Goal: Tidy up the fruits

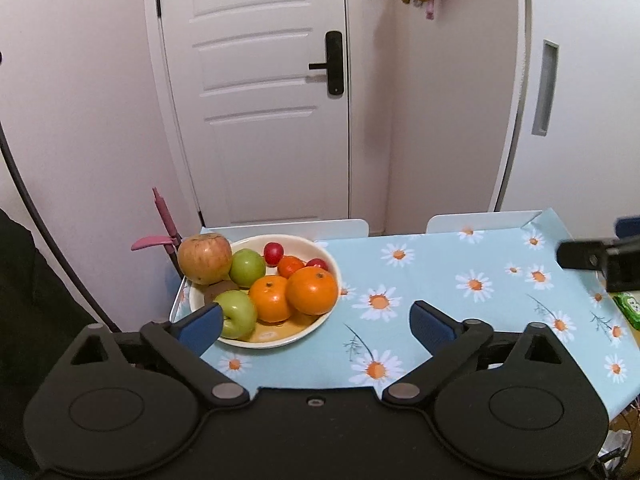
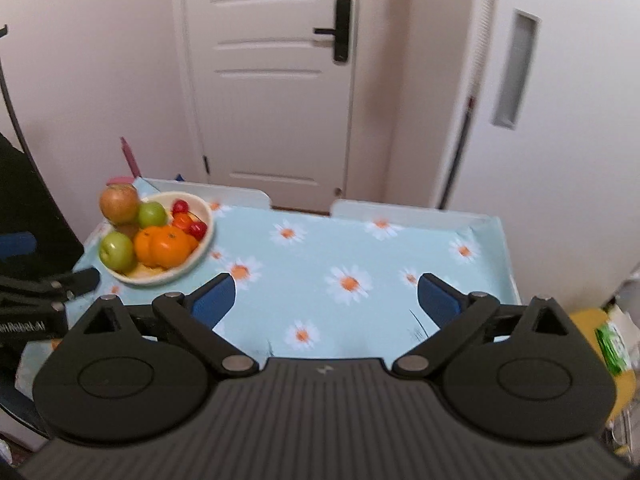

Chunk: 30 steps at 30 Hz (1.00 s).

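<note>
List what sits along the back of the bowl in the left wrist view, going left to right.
Red-yellow apple → green apple → red cherry → small orange fruit → second red cherry, all inside the cream bowl. The front row is left out: those fruits overlap.

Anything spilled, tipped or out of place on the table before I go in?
Nothing spilled. All fruit sits in the bowl, though the red apple is perched high at its far left rim, above the kiwi.

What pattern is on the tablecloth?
Light blue tablecloth printed with white, orange-centred daisies; clearest in the right wrist view.
</note>
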Available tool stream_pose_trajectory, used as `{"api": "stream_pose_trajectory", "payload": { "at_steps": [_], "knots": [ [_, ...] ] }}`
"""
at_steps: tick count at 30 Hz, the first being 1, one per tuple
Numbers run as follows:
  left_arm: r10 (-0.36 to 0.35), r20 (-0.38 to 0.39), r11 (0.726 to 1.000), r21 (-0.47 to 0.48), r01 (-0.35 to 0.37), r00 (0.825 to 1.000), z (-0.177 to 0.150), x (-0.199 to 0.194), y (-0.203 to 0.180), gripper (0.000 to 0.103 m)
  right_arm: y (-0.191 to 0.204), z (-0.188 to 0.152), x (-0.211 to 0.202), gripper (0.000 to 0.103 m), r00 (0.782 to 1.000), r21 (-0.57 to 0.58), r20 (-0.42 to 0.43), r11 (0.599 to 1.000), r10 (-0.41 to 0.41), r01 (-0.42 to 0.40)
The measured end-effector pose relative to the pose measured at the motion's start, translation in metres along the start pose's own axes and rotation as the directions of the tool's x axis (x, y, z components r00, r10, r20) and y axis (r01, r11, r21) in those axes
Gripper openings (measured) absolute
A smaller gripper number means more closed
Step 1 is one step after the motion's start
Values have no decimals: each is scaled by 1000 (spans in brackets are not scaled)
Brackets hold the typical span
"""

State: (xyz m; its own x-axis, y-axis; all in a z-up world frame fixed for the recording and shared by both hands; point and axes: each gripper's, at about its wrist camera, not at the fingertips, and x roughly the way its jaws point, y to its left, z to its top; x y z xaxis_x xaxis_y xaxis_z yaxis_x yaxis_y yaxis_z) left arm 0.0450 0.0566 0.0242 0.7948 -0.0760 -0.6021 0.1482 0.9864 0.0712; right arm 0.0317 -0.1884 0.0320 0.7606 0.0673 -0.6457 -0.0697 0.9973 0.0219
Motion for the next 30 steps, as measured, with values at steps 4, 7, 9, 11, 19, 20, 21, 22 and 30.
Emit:
{"api": "stream_pose_trajectory", "payload": {
  "at_steps": [4,7,9,11,19,20,21,22,30],
  "knots": [
    [12,8,1000,-8,-12,1000,-5,-8,-10,103,-10,-19,-8,103,999,22,-25,999,-46,47],
    [10,15,1000,-18,-10,1000,-7,-14,-16,103,-16,-29,-11,103,997,56,-40,996,-64,66],
    [13,21,1000,-13,-13,1000,-7,-16,-19,103,-20,-32,-12,103,997,73,-40,995,-65,68],
    [15,28,1000,0,-15,999,-8,-19,-21,103,-22,-35,-14,103,997,80,-37,994,-74,77],
    [11,54,999,42,-13,998,-7,-23,-28,103,-24,-35,-14,103,996,104,-40,991,-84,88],
    [10,56,999,44,-13,998,-7,-23,-28,103,-24,-35,-14,103,996,105,-40,990,-85,89],
    [8,57,999,45,-11,998,-7,-23,-28,103,-24,-35,-14,103,996,106,-41,990,-85,89],
    [6,59,999,46,-8,998,-6,-23,-28,103,-24,-35,-13,103,996,105,-42,990,-85,89],
    [7,61,999,46,-9,998,-5,-22,-28,103,-23,-35,-12,103,995,108,-45,990,-83,88]
  ]
}}
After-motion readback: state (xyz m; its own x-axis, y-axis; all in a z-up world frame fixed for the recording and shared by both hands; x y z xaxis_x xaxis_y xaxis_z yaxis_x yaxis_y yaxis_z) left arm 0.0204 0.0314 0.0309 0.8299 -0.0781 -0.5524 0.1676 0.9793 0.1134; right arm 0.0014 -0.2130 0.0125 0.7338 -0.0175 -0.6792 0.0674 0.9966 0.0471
